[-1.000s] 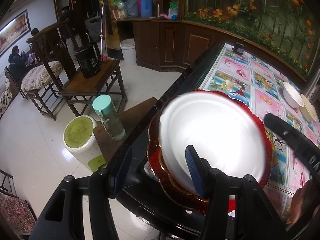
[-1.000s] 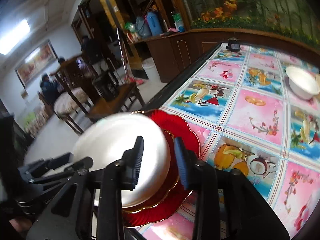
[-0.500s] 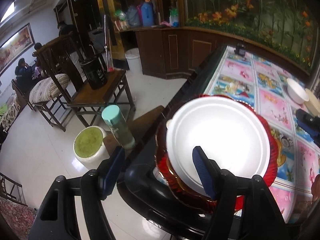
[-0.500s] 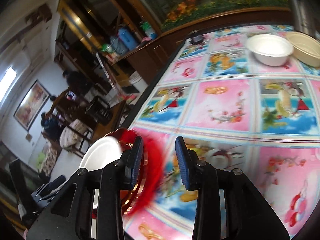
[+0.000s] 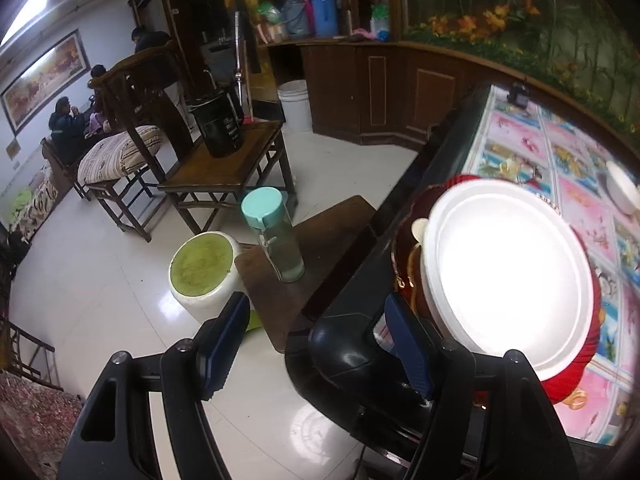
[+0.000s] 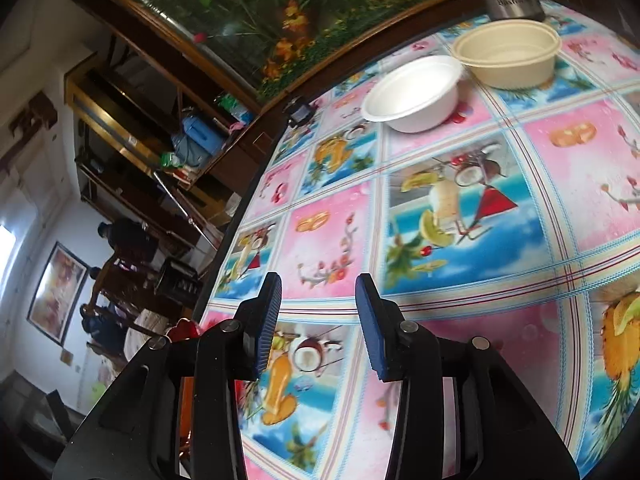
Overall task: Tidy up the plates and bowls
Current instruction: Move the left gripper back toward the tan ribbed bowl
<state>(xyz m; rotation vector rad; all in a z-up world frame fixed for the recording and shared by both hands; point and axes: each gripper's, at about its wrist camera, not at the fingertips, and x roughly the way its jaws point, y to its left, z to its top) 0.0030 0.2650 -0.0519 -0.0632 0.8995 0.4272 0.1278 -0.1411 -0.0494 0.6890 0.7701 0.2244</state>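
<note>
Presently, two plates sit stacked at the table's near corner: a white plate (image 5: 508, 280) on top of a red plate (image 5: 572, 380), at about three o'clock in the left wrist view. Two bowls stand at the far end, a white bowl (image 6: 412, 94) touching a cream bowl (image 6: 508, 58), at about one o'clock in the right wrist view.

Left gripper (image 5: 320, 348): jaws wide and have just been opening; nothing lies between them, and the plate stack sits just beside the right-hand finger. Right gripper (image 6: 318, 322): jaws moderately apart, just been opening, empty, hanging over the patterned tablecloth (image 6: 460, 216) and pointing toward the bowls.

Handling, as judged: the white plate and both bowls look like disposable foam or pulp ware, so light, slightly flexible and easily dented; a gentle pinch on the rim should serve. The red plate appears glossy and stiffer, possibly slippery; its scalloped edge is the place to grip.

Count: plates two, bowls two.
</note>
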